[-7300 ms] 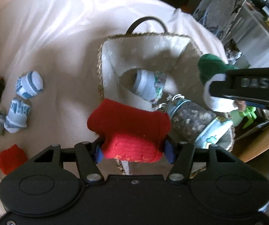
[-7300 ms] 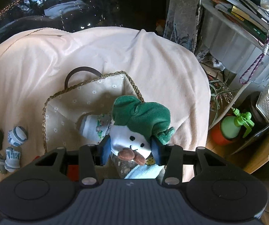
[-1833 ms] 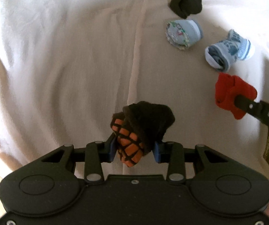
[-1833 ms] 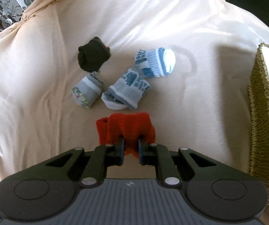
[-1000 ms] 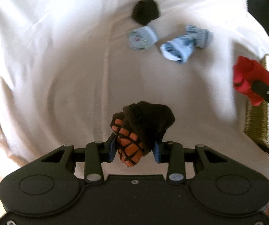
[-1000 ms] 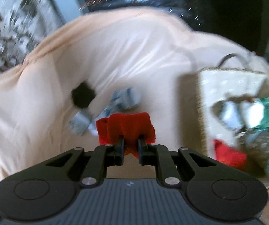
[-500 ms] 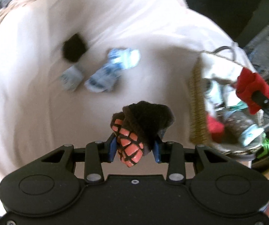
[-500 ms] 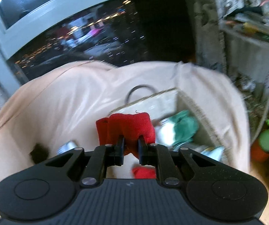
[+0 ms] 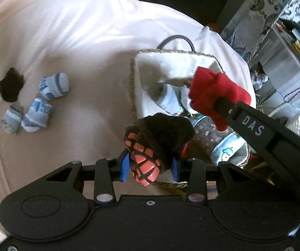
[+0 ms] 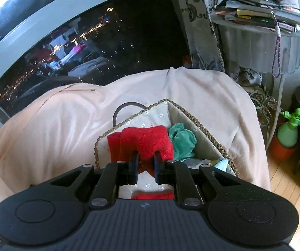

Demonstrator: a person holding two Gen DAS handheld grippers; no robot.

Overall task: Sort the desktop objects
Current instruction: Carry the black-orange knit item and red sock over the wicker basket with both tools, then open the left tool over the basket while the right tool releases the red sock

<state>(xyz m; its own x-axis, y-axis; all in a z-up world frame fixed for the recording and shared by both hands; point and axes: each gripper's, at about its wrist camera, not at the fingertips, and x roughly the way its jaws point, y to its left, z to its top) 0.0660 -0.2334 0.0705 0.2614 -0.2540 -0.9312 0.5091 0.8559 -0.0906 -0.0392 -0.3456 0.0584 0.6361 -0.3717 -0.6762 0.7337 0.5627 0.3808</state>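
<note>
Nearby, rolled socks (image 9: pixel 45 102), basket (image 9: pixel 132 96) between

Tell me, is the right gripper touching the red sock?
Touching. The right wrist view shows the right gripper with both fingers pinching the red sock.

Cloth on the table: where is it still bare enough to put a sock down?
Bare cloth lies behind the socks and dark sock, and between the socks and the basket. The basket itself is crowded, with both loaded grippers over it.
</note>
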